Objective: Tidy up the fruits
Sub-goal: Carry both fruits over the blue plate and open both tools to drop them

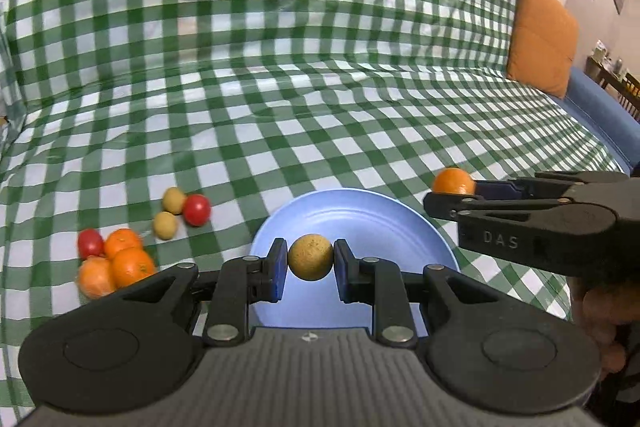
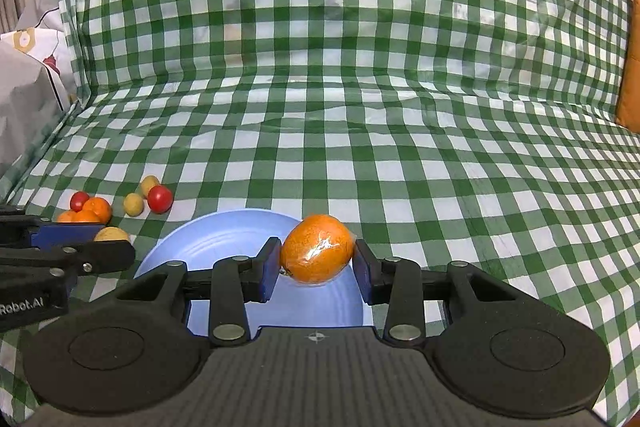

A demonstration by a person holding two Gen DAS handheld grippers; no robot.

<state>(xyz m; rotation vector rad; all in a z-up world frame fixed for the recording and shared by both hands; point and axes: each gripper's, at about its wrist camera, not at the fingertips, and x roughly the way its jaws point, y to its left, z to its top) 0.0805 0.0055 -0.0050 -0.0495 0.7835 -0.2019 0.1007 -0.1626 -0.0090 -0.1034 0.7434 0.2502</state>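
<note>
The left gripper [image 1: 310, 263] pinches a small round yellow-brown fruit [image 1: 310, 257] between its blue pads, and directly beneath and ahead of it sits the shallow pale-blue plate [image 1: 360, 211] on the green-and-white checked cloth [image 1: 320, 87] — a covered sofa seat, not a worktop. To that gripper's right, the right gripper [image 2: 317, 261] clamps a plastic-wrapped orange mandarin [image 2: 318, 253], which hangs over the plate's right-hand part. Both fruits look ready to be set down.

To do this well, I would lower each gripper until its fruit is nearly touching the plate's floor before letting the fingers part. A round fruit dropped from a height would probably roll over the low rim. The two should land well apart, one left and one right, so neither gripper knocks the other's fruit on leaving. The mandarin's slick wrap may cling to a pad, so part the fingers slowly and lift straight up.

Off to the left gripper's left lie the rest: two red tomatoes [image 1: 197, 209], two more yellow fruits [image 1: 165, 225] and a cluster of oranges [image 1: 132, 265], all on the cloth, not yet sorted.
</note>
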